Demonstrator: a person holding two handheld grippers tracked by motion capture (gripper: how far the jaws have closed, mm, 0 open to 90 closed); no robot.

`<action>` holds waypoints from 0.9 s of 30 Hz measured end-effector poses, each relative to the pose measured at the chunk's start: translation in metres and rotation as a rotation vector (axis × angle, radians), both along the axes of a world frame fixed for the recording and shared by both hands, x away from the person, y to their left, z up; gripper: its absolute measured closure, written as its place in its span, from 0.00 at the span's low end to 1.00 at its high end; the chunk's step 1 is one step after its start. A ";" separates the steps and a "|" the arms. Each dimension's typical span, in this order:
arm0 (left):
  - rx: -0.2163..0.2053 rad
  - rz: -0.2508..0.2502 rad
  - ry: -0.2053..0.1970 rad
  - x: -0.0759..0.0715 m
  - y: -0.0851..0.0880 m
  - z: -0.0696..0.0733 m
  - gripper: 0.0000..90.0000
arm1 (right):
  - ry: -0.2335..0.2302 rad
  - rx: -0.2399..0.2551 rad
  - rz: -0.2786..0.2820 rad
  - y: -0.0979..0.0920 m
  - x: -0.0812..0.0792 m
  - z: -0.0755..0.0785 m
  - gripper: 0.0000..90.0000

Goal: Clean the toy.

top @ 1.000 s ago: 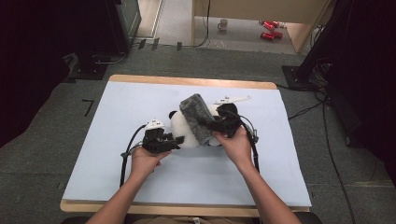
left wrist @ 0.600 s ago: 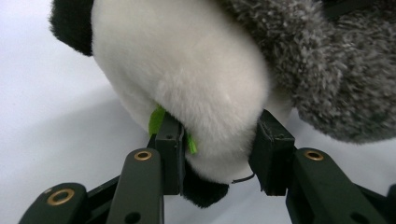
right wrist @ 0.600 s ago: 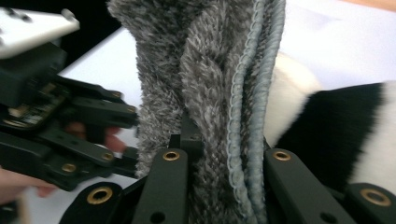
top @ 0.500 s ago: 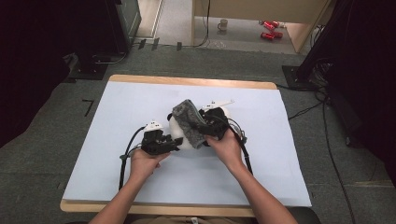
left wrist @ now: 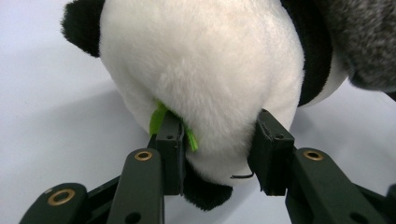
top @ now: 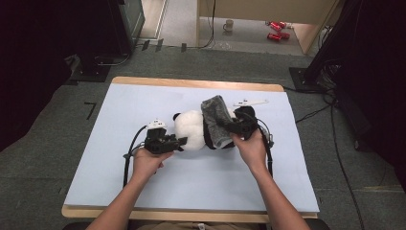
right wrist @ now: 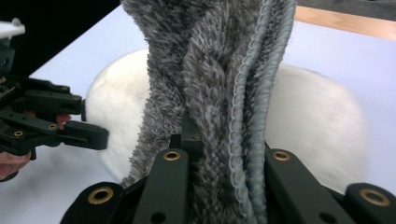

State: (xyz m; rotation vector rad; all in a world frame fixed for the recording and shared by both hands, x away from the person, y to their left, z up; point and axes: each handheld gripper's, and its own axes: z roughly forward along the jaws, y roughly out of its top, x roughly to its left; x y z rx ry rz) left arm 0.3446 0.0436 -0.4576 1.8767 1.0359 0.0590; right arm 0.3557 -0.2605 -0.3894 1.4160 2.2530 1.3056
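High view: panda (top: 194, 130) lies crosswise, head leftward

The white-and-black plush panda toy (left wrist: 205, 79) has short, soft pile. The grey shaggy knitted cloth (right wrist: 219, 70) looks fuzzy with corded edging. The pale blue table cover (top: 143, 110) is smooth and matt, edged by bare wood.

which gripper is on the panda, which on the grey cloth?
The left gripper pinches the white plush panda. The right gripper is clamped on the fuzzy grey cloth, draped over the panda's body.
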 end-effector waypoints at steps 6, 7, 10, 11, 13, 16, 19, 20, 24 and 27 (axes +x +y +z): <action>0.023 -0.006 -0.011 0.004 -0.003 0.002 0.67 | 0.002 0.015 -0.084 -0.029 -0.002 0.000 0.87; 0.024 -0.007 -0.013 0.005 -0.003 0.002 0.67 | 0.005 0.016 -0.097 -0.034 -0.002 -0.001 0.87; 0.025 -0.012 -0.009 0.007 -0.003 0.003 0.67 | 0.013 0.028 -0.122 -0.044 -0.003 -0.005 0.87; 0.026 -0.012 -0.011 0.007 -0.003 0.003 0.67 | 0.015 0.029 -0.128 -0.046 -0.003 -0.006 0.87; 0.027 -0.015 -0.008 0.009 -0.003 0.003 0.67 | 0.017 0.027 -0.139 -0.050 -0.004 -0.007 0.87; 0.028 -0.017 -0.005 0.010 -0.003 0.003 0.67 | 0.016 0.016 -0.151 -0.052 -0.006 -0.007 0.87; 0.032 -0.016 -0.002 0.010 -0.004 0.003 0.67 | 0.015 0.038 -0.144 -0.052 -0.009 -0.002 0.88; 0.033 -0.017 -0.001 0.010 -0.004 0.003 0.67 | 0.006 0.040 -0.139 -0.051 -0.011 0.001 0.88; 0.030 -0.015 -0.001 0.011 -0.003 0.003 0.67 | -0.026 0.064 -0.096 -0.041 -0.020 0.016 0.88; 0.035 -0.019 -0.006 0.011 -0.002 0.003 0.65 | -0.022 0.056 -0.045 -0.030 -0.027 0.020 0.88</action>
